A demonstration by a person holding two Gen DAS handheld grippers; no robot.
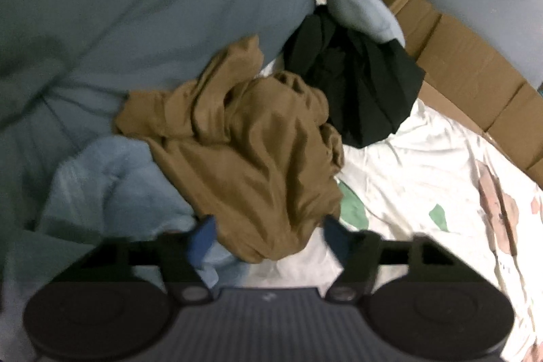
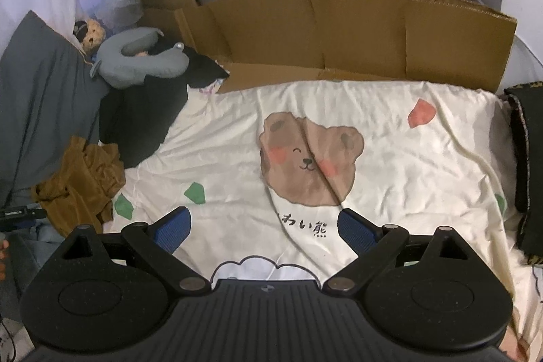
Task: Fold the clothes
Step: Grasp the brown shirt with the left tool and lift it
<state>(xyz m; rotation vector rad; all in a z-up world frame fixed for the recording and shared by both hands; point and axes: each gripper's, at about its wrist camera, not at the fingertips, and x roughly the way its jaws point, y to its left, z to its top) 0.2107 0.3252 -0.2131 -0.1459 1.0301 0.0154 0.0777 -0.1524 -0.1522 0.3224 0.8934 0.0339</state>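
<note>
With your left gripper (image 1: 268, 226) fingers apart around the near end of the brown shirt (image 1: 251, 151) crumpled at the bed's left edge, pinch one layer only, while your right gripper (image 2: 264, 228) hangs open over the sheet (image 2: 407, 158).

My left wrist view is dim and smeared with blur; the right is sharper, evenly lit. Fisheye bends both, corners going black.
</note>
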